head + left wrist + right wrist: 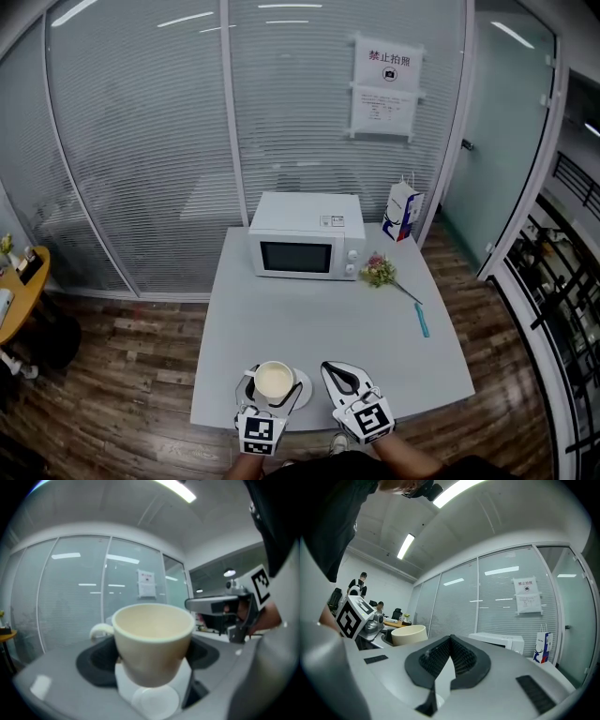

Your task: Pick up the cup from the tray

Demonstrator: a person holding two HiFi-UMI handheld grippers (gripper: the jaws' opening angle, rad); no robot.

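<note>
- Left gripper (272, 394): at 6 o'clock on the table (309, 319), near the edge closest to the person. Its jaws stand partly open, one dark pad on each side of the cup (152, 639), closed on its wall.
- Cup: cream, empty, upright, handle pointing to 9 o'clock in the left gripper view. Gripping the body rather than the handle probably gives the pads a broad, stable hold.
- Tray (306, 384): a small white round dish directly under the cup. Whether the cup base is touching it cannot be told.
- Right gripper (449, 656): just beside the tray at 3 o'clock, jaws pressed together on nothing. It appears to be parked clear of the lift.
- Microwave (305, 246): white, at 12 o'clock on the table, well apart from the cup. Its small front label is too small to read.
- Paper bag (403, 211): at 1 o'clock, white with a blue and red deer print; no legible text.
- Sign (386, 84): on the glass wall, headed 禁止拍照 above a camera icon; the lower lines are illegible.
</note>
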